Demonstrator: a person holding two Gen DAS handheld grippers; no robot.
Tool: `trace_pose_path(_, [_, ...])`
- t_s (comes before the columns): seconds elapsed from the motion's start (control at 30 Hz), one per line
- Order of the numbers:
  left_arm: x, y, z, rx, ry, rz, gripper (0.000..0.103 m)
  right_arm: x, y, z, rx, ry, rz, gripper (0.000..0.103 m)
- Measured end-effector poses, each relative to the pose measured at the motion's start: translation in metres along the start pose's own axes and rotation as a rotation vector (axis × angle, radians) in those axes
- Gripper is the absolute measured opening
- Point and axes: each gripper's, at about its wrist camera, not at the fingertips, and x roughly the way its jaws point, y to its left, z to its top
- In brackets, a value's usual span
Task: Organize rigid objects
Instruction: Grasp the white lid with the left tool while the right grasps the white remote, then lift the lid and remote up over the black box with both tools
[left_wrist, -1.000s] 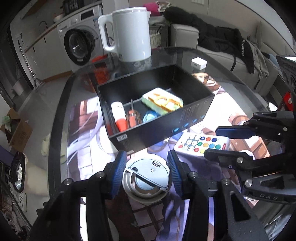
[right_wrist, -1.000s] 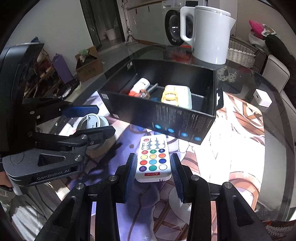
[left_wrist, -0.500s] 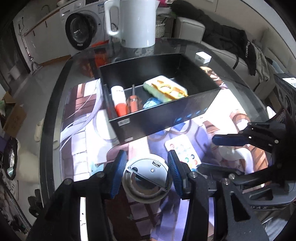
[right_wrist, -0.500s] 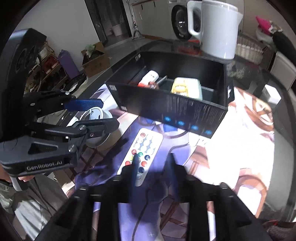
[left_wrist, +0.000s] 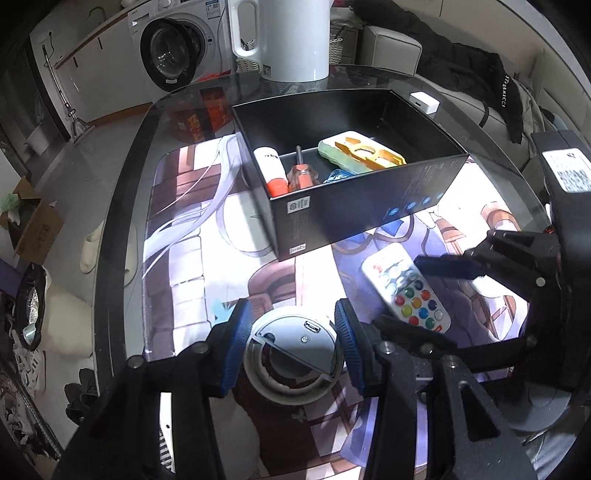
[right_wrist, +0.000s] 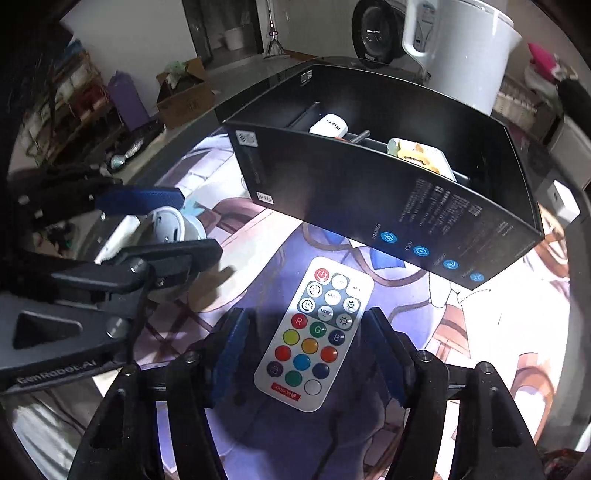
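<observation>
My left gripper (left_wrist: 291, 347) is shut on a round white device (left_wrist: 293, 354) and holds it near the table's front edge; the device also shows in the right wrist view (right_wrist: 171, 229). My right gripper (right_wrist: 306, 354) is open, its blue pads on either side of a white remote with coloured buttons (right_wrist: 314, 332) that lies flat on the mat, apart from both pads. The remote also shows in the left wrist view (left_wrist: 406, 288). A black box (left_wrist: 369, 214) behind holds a white tube (left_wrist: 271, 170), a screwdriver (left_wrist: 299, 173) and a green-and-orange item (left_wrist: 358, 151).
A white kettle (left_wrist: 291, 37) stands behind the box on the round glass table (left_wrist: 122, 206). A small white block (left_wrist: 424, 101) lies at the far right. A printed mat (right_wrist: 480, 332) covers the near half. A sofa with dark clothes and a washing machine stand beyond.
My right gripper let go of the remote and opened; the remote now lies turned on the mat. Both grippers drew back and up a little from the box. The left keeps its hold.
</observation>
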Motion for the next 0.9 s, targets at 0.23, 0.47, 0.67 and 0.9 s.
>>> trace_pose_path(0.23, [-0.004, -0.003, 0.002, 0.006, -0.011, -0.01, 0.045, -0.002, 0.013, -0.005, -0.033, -0.011, -0.018, 0.039])
trace_pose_path(0.47, [-0.012, -0.004, 0.005, 0.005, -0.049, -0.024, 0.045, -0.011, 0.015, -0.01, -0.027, -0.053, -0.008, 0.039])
trace_pose_path(0.67, [-0.03, -0.006, 0.009, 0.012, -0.139, -0.022, 0.045, -0.041, 0.005, -0.016, 0.003, -0.158, 0.022, 0.039])
trace_pose_path(0.9, [-0.072, -0.01, 0.013, 0.015, -0.351, -0.01, 0.045, -0.081, 0.006, -0.022, 0.018, -0.37, 0.022, 0.039])
